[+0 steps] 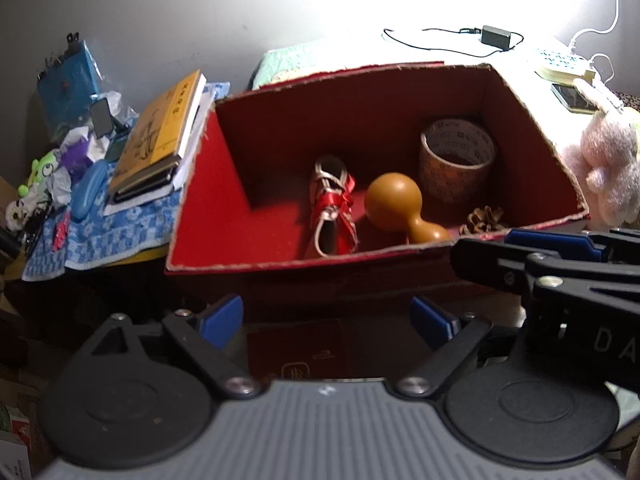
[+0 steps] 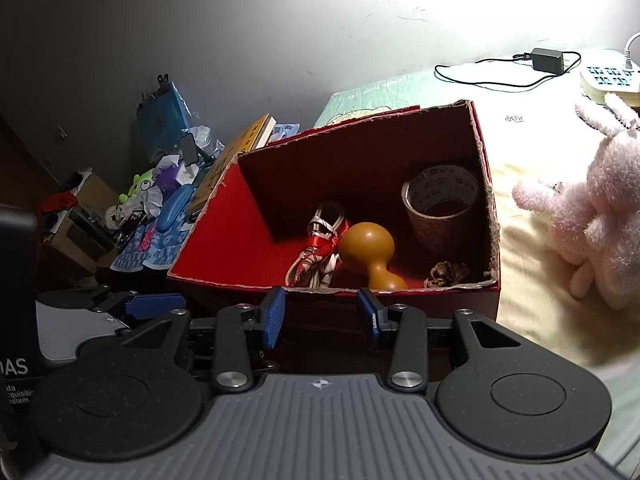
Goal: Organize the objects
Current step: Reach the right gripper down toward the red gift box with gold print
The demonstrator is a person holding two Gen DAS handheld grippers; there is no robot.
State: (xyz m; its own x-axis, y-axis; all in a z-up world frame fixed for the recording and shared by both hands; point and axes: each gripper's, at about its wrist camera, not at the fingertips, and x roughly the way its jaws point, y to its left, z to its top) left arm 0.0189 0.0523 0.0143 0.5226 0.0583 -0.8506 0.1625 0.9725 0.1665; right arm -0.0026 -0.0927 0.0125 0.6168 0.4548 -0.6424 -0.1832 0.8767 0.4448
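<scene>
While both grippers are hanging just short of the box's near wall, each is tilting down toward its open top. The left gripper point(image 1: 328, 320) is standing wide open with nothing between its blue pads point(image 1: 224, 316). The right gripper point(image 2: 322, 316) is sitting about half open, also empty, its pads framing the near rim without pressing on it.

The red box point(image 2: 224, 236) is lying on the bed with a flap folded out toward nine o'clock. Inside, a small ribboned shoe point(image 2: 320, 240) is resting near the middle, touching a tan gourd point(image 2: 366, 248) just at its three o'clock. A tape roll point(image 2: 440, 204) is standing on end in the far corner at two o'clock, and a pinecone point(image 2: 446, 272) is lying in the near corner at four o'clock.

A pink plush point(image 2: 600, 216) is sprawling on the pale sheet point(image 2: 532, 248) at three o'clock of the box, outside it. Beyond, toward one o'clock, a black charger point(image 2: 548, 60) with its cord and a power strip point(image 2: 608, 80) are lying under a bright light. At ten o'clock, a yellow book point(image 1: 160, 136) is topping a cluttered side table with a blue patterned cloth point(image 1: 120, 236).
</scene>
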